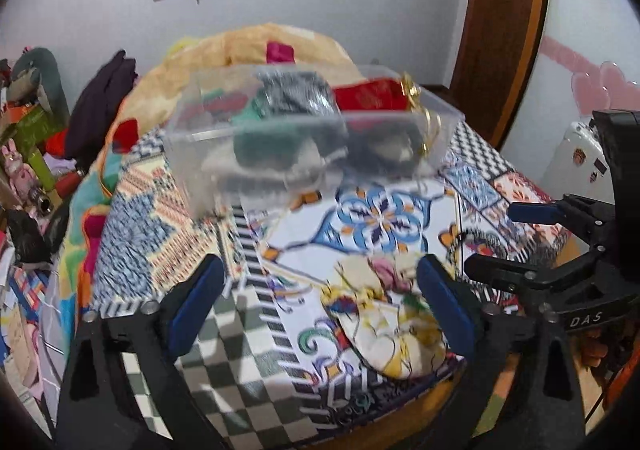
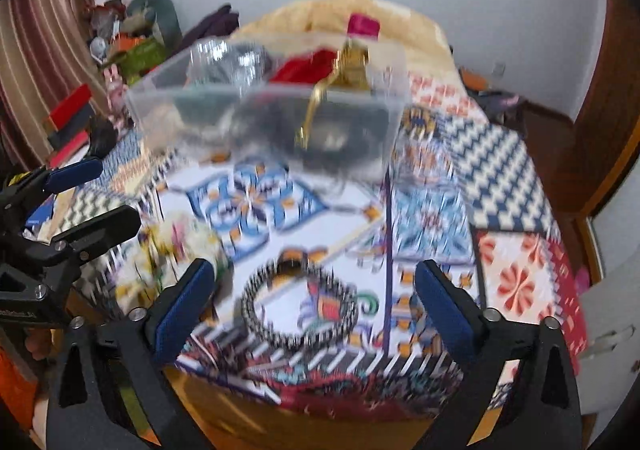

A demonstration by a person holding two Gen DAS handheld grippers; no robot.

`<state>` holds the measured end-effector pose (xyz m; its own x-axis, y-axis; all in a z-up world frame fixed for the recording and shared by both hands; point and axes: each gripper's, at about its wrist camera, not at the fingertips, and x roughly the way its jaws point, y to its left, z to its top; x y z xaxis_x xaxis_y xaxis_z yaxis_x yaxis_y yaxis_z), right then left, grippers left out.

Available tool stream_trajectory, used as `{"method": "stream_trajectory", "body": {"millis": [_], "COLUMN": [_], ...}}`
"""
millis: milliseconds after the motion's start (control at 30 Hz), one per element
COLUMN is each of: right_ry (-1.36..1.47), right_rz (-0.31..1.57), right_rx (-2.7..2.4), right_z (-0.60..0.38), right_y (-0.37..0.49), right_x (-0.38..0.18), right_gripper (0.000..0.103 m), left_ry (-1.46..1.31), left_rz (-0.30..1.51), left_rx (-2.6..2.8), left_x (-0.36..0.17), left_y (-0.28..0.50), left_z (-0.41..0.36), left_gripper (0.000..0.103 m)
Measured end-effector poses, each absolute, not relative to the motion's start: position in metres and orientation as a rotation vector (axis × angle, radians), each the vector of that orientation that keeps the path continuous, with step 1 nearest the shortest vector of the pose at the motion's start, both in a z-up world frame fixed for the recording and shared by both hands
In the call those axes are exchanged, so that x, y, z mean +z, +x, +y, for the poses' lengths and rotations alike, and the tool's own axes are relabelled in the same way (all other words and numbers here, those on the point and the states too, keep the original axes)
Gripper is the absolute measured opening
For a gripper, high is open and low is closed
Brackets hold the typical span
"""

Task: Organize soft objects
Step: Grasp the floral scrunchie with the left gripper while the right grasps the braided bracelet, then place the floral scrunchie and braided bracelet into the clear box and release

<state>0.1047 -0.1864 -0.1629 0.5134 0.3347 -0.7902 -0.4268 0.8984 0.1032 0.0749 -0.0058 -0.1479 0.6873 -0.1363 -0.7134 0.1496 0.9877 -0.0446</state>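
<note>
Both claws hang released above the patterned counter. The left claw is spread over a floral pouch near the front edge; the right claw is spread over a black-and-white beaded scrunchie. Farther back stands a clear plastic box holding dark cloth and a red pouch.

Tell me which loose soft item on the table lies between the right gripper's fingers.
The black-and-white scrunchie lies between the right gripper fingers; the floral pouch sits off to its left, by the left gripper.
</note>
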Motion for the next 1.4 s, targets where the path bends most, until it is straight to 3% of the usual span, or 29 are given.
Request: {"method": "stream_trajectory", "body": {"millis": [33, 233, 400, 500, 600, 1400], "right_ry": [-0.107, -0.145, -0.184, -0.177, -0.153, -0.011], "right_rz": [0.94, 0.959, 0.931, 0.923, 0.924, 0.638], "right_rx": [0.466, 0.475, 0.472, 0.461, 0.458, 0.509], "right_z": [-0.187, -0.181, -0.177, -0.179, -0.184, -0.162], "right_y": [0.104, 0.093, 0.089, 0.091, 0.095, 0.14], "right_x": [-0.166, -0.175, -0.173, -0.172, -0.171, -0.073], "right_gripper": [0.09, 0.076, 0.047, 0.028, 0.018, 0.013], "left_ry": [0.018, -0.006, 0.014, 0.032, 0.025, -0.09], "left_rz": [0.813, 0.862, 0.869, 0.861, 0.86, 0.557], "left_rx": [-0.167, -0.2, -0.201, -0.201, -0.207, -0.093], "left_x": [-0.151, -0.166, -0.172, -0.172, -0.172, -0.072], "left_y": [0.074, 0.075, 0.075, 0.074, 0.075, 0.103], "left_z": [-0.007, -0.007, -0.011, -0.014, -0.013, 0.03], "left_gripper": [0.084, 0.067, 0.047, 0.027, 0.011, 0.006]}}
